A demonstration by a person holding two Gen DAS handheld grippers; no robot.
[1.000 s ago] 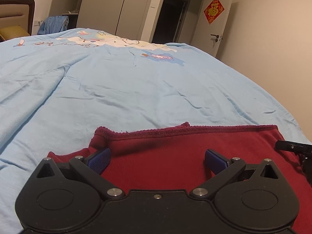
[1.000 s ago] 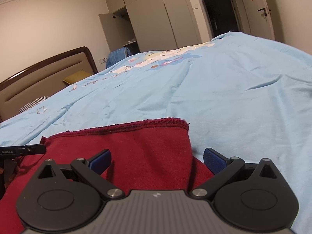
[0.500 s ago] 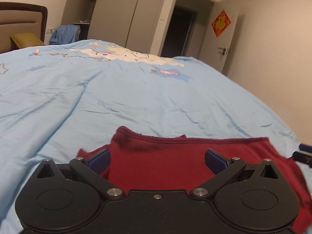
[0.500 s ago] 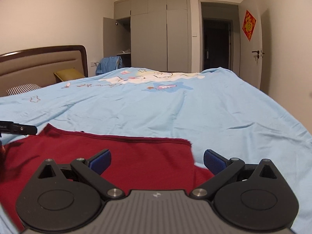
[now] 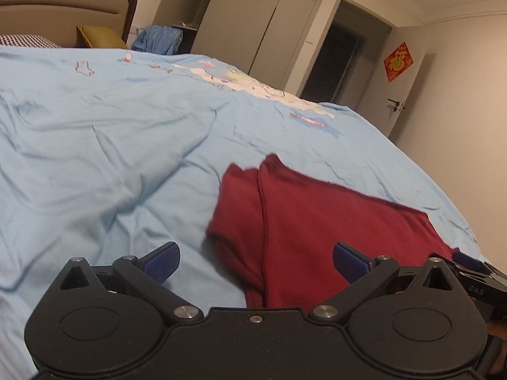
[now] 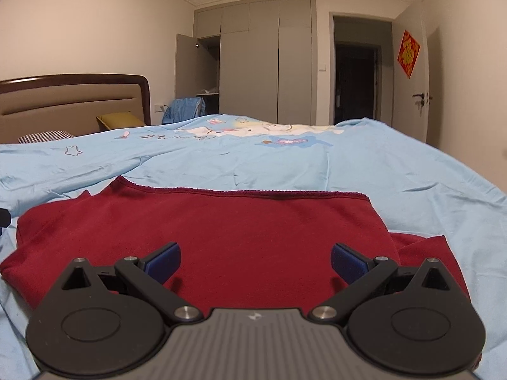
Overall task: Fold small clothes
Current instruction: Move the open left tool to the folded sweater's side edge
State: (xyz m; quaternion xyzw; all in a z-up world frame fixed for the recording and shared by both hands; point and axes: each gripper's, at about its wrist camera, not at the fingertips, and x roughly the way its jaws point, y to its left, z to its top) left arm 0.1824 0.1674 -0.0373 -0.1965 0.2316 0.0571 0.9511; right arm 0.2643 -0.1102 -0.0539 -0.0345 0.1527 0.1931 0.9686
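Observation:
A dark red garment [image 5: 317, 231] lies flat on the light blue bed cover [image 5: 111, 145], folded over itself with a seam running toward me. My left gripper [image 5: 256, 261] hovers open above its left edge, blue pads wide apart and holding nothing. In the right wrist view the same red garment [image 6: 240, 228] spreads across the front, its hemmed edge farthest from me. My right gripper [image 6: 256, 261] stands open over its middle, nothing between the fingers. The tip of the right gripper [image 5: 475, 272] shows at the lower right of the left wrist view.
The bed cover [image 6: 348, 164] is wrinkled and stretches far ahead with a cartoon print [image 6: 253, 129]. A brown headboard [image 6: 73, 101] and a yellow pillow [image 6: 120, 120] stand at the left. Grey wardrobes [image 6: 263, 60] and a dark doorway [image 6: 355, 85] are at the back.
Both grippers have drawn back and lifted from the garment. The left one swung to the left, so the garment's left edge now shows. Both stayed open.

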